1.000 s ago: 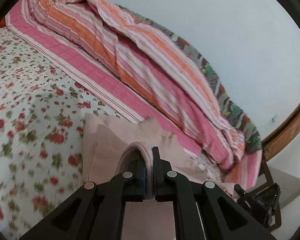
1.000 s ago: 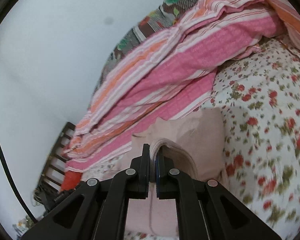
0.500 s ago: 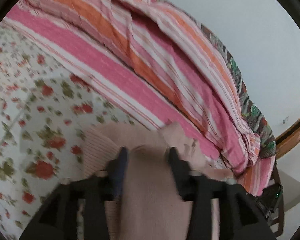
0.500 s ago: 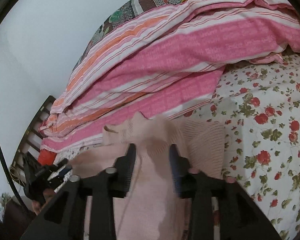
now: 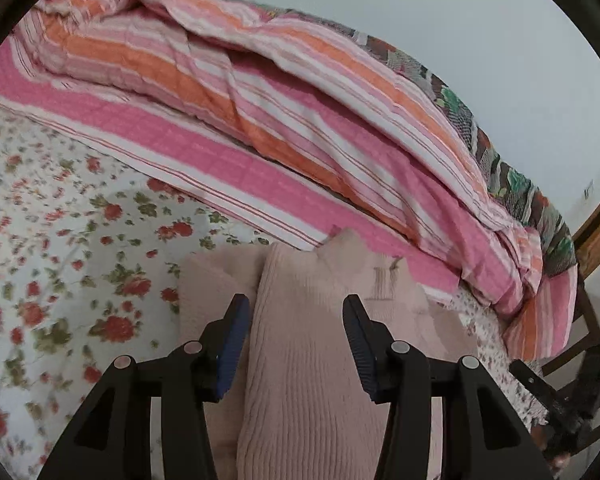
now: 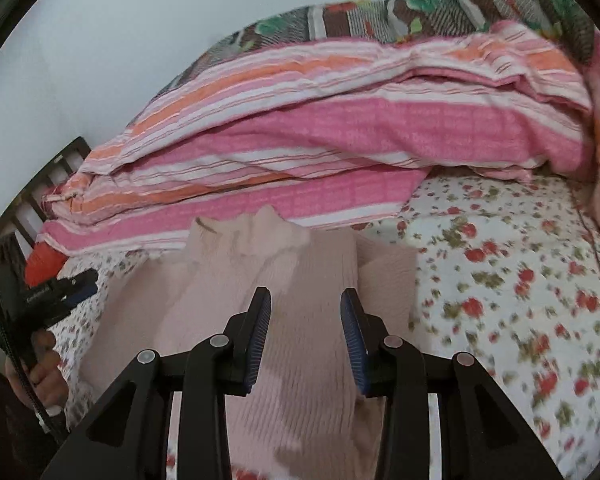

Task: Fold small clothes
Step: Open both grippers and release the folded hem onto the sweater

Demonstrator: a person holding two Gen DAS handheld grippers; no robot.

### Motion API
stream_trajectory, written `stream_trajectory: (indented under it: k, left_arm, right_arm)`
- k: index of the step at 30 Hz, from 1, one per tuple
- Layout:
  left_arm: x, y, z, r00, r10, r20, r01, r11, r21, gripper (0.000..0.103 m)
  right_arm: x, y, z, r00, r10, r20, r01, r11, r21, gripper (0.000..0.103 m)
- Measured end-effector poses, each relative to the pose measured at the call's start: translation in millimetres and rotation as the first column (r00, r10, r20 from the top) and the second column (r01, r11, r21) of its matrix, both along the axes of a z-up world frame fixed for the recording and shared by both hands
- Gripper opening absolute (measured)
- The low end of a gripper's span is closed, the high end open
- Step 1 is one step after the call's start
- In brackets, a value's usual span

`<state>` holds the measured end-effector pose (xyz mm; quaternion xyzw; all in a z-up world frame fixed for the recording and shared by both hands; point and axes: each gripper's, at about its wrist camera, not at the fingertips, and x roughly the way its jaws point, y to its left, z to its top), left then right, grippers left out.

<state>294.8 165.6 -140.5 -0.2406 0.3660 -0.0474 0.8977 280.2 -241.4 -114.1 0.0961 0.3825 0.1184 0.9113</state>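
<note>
one ribbed pink knit sweater (image 5: 308,344), floral sheet (image 5: 60,280)

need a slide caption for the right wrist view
Right gripper open above a folded pink knit garment on the floral bedsheet, striped quilt behind.

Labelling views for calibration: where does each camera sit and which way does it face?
Left wrist: on the left tongs, looking down along the open fingers at the pink knit garment on the floral sheet; right tongs at the right edge.
Right wrist: on the right tongs, same garment; a hand holding the left tongs at the left edge.
Shared: garment, sheet, striped quilt, wall.
</note>
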Motion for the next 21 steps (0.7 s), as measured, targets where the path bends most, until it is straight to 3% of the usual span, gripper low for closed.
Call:
stream_trajectory:
  k: [4, 9, 13, 16, 21]
  left_arm:
    - [-42.7, -2.5, 0.2, 1.0, 0.009, 0.013, -0.009, 1.0, 0.016, 0.061]
    - [-96.5, -3.3, -23.3, 1.0, -0.004, -0.019, 0.004, 1.0, 0.017, 0.061]
    - [-122.3, 4.0, -43.9, 1.0, -0.006, -0.027, 0.005, 0.999, -0.037, 0.061]
    - [-126.9, 4.3, -56.7, 0.999, 0.001, -0.047, -0.004, 0.999, -0.054, 0.061]
    - [-119.6, 5.3, -66.3, 0.999, -0.039, -0.022, 0.035, 0.988, -0.149, 0.062]
  right_arm:
    - [-37.2, -5.2, -2.3, 0.999, -0.029, -0.028, 0.029, 1.0, 0.002, 0.055]
    - [-72.4, -8.4, -23.0, 0.995, -0.043, -0.091, 0.047, 0.998, 0.044, 0.056]
    - [-89.8, -9.4, -38.7, 0.993, -0.049, -0.11, 0.052, 0.998, 0.026, 0.056]
    - [-100.2, -12.1, -46.7, 0.994, -0.044, -0.098, 0.049, 0.998, 0.045, 0.056]
    - [-95.6, -11.6, -65.2, 0.99, -0.029, -0.136, 0.038, 0.997, 0.066, 0.056]
